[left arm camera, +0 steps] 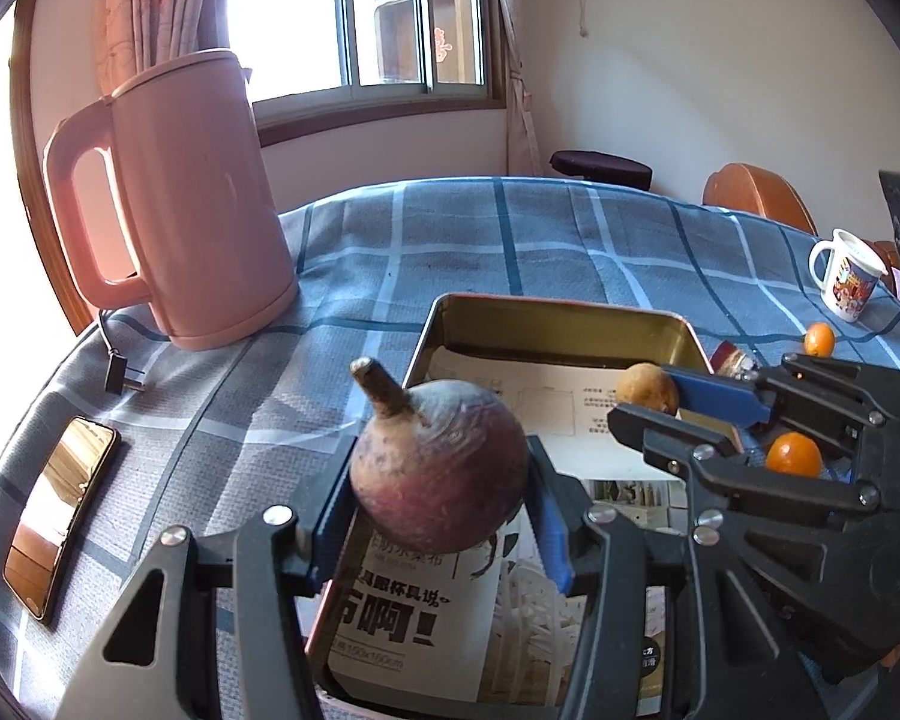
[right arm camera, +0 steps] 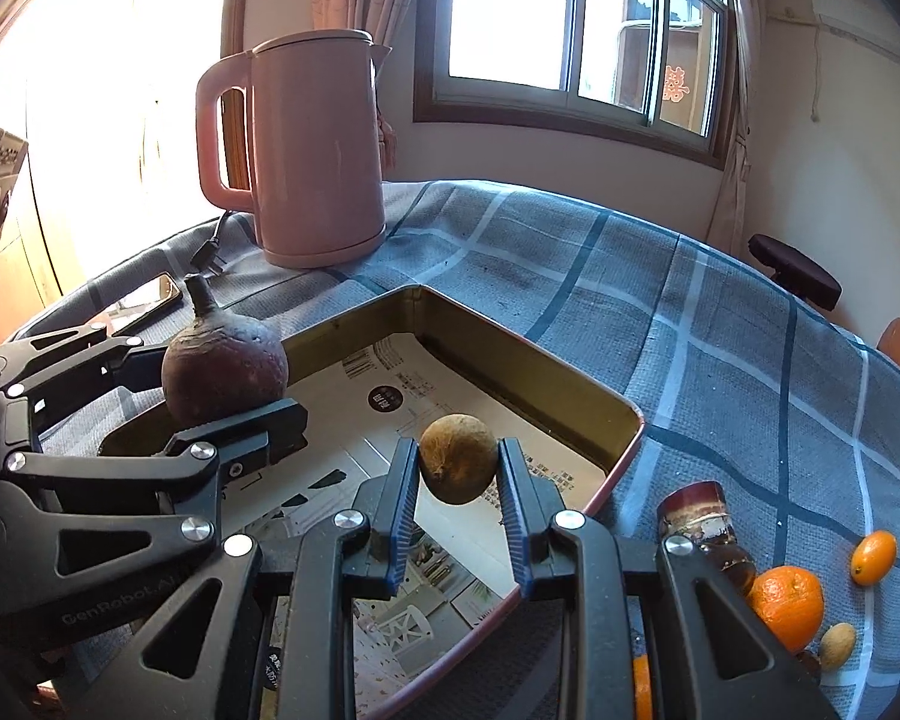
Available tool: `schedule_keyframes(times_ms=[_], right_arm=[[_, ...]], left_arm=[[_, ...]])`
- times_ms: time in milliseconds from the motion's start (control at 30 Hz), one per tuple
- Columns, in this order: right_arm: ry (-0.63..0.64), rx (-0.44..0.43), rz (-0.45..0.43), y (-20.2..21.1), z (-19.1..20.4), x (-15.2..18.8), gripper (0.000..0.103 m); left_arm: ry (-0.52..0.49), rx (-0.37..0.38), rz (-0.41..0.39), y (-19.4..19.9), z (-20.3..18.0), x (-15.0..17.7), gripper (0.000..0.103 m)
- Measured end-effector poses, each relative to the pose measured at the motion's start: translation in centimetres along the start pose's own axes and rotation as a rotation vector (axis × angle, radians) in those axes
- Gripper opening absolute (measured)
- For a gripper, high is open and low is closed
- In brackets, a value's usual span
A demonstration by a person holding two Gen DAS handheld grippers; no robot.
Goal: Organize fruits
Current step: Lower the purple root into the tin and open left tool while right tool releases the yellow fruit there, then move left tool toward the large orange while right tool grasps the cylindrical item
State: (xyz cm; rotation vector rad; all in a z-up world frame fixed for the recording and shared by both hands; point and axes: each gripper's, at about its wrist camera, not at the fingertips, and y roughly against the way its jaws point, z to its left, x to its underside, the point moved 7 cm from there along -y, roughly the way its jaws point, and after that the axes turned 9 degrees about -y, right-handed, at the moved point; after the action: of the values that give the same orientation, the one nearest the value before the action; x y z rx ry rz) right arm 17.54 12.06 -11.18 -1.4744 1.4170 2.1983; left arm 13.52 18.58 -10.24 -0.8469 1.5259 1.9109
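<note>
Hovering over the tin [left arm camera: 576,307], both grippers carry fruit. The left gripper [left arm camera: 438,510] pinches a dark purple fruit [left arm camera: 438,468] with a stubby stem, held above the tin's left rim near its near end. The right gripper [right arm camera: 459,468] pinches a small brown fruit [right arm camera: 459,459] between its blue pads, held above the tin's paper lining, closer to the right rim.

The tin is a shallow rectangular tray with upright gold walls and a thin reddish lip; printed paper [right arm camera: 390,408] covers its floor, and no fruit lies on it. It sits on a blue checked cloth [right arm camera: 690,324].

To the tin's left the cloth holds a pink kettle [left arm camera: 198,204] near the far-left table edge, its plug [left arm camera: 120,375] just in front, and a phone [left arm camera: 60,516] lying flat near the left edge. Between kettle and tin a strip of bare cloth stays open, and beyond the tin's far wall the cloth runs clear to the table's far edge.

To the right, just beside the tin's right rim, stand a dark cane piece [right arm camera: 699,510], an orange [right arm camera: 789,603], a kumquat [right arm camera: 873,549] and a pale nut-like fruit [right arm camera: 838,645]. A mug [left arm camera: 846,282] stands farther out toward the right edge.
</note>
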Motion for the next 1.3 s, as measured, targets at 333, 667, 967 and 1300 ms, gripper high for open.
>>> schedule_keyframes(times_ms=[333,667,967,1300], right_arm=[[-0.005,0.027,-0.026,1.8,-0.7,0.3,0.060],[-0.097,0.114,-0.133,10.9,-6.5,3.6,0.070],[-0.281,0.282,-0.115,14.0,-13.6,7.5,0.078],[-0.368,0.232,-0.029,12.4,-15.5,9.2,0.078]], left_arm=[[0.044,-0.018,-0.094,3.2,0.8,-0.8,0.090],[-0.004,0.085,-0.227,8.2,-5.6,-1.3,0.101],[-0.129,0.164,-0.169,7.2,-13.7,-0.8,0.096],[-0.172,0.213,-0.020,3.6,-16.7,-0.6,0.075]])
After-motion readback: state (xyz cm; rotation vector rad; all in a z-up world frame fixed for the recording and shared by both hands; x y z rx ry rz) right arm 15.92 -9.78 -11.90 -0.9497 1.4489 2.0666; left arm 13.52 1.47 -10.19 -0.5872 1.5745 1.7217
